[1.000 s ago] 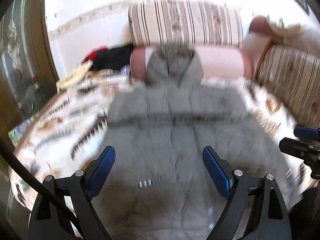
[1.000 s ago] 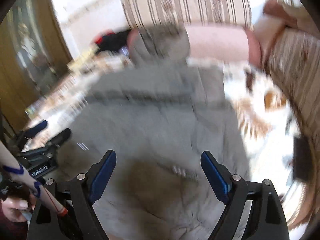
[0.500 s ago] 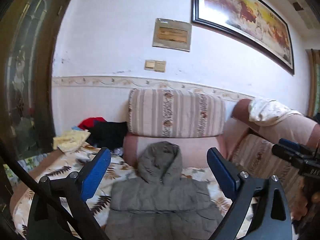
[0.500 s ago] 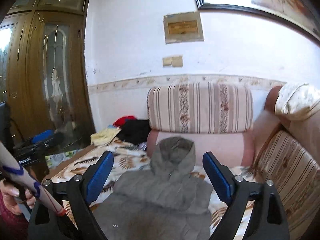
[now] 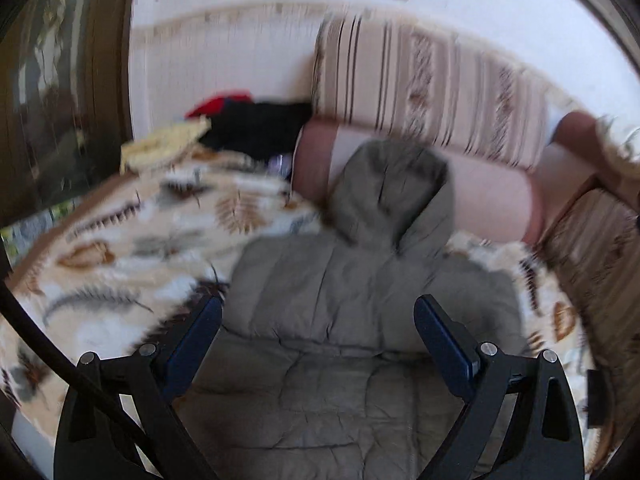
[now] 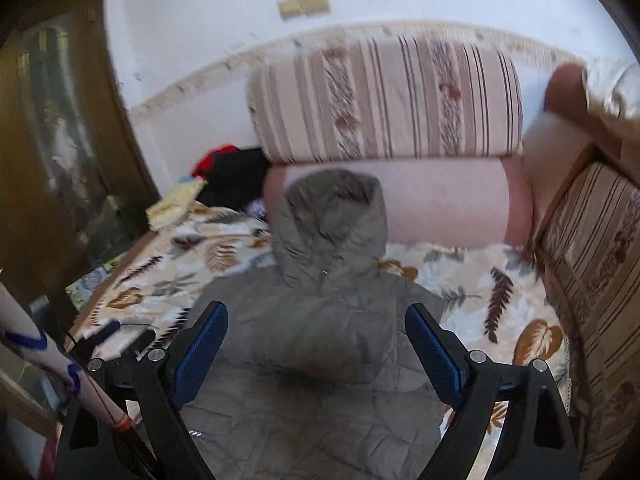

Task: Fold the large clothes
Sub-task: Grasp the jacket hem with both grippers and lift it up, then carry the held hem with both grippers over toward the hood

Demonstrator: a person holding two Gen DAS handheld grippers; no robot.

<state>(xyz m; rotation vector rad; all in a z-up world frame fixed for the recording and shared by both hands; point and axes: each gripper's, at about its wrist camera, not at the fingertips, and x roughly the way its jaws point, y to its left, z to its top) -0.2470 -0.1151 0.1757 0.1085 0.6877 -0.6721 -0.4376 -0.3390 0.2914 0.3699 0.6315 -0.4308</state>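
Observation:
A grey padded hooded jacket [image 5: 344, 288] lies flat on a leaf-patterned blanket [image 5: 120, 264], its hood [image 6: 332, 220] leaning against a pink bolster. My left gripper [image 5: 318, 340] hovers above the jacket's upper part, open, with nothing between its blue pads. In the right wrist view my right gripper [image 6: 316, 344] is also open and empty, above the jacket [image 6: 316, 320] just below the hood. The left gripper [image 6: 120, 332] shows there as a blurred shape low on the left, over the blanket's edge.
A striped cushion [image 6: 384, 100] and the pink bolster [image 6: 440, 200] back the blanket. Red, black and yellow clothes [image 6: 224, 176] are piled at the back left. A glazed wooden cabinet [image 6: 60, 160] stands left, a striped sofa arm [image 6: 600, 260] right. A sleeve [image 6: 24, 332] shows at lower left.
Half a second ago both cameras were raised toward the wall and picture; now both point down over the jacket again. The jacket has not shifted, and both jaws stayed wide apart.

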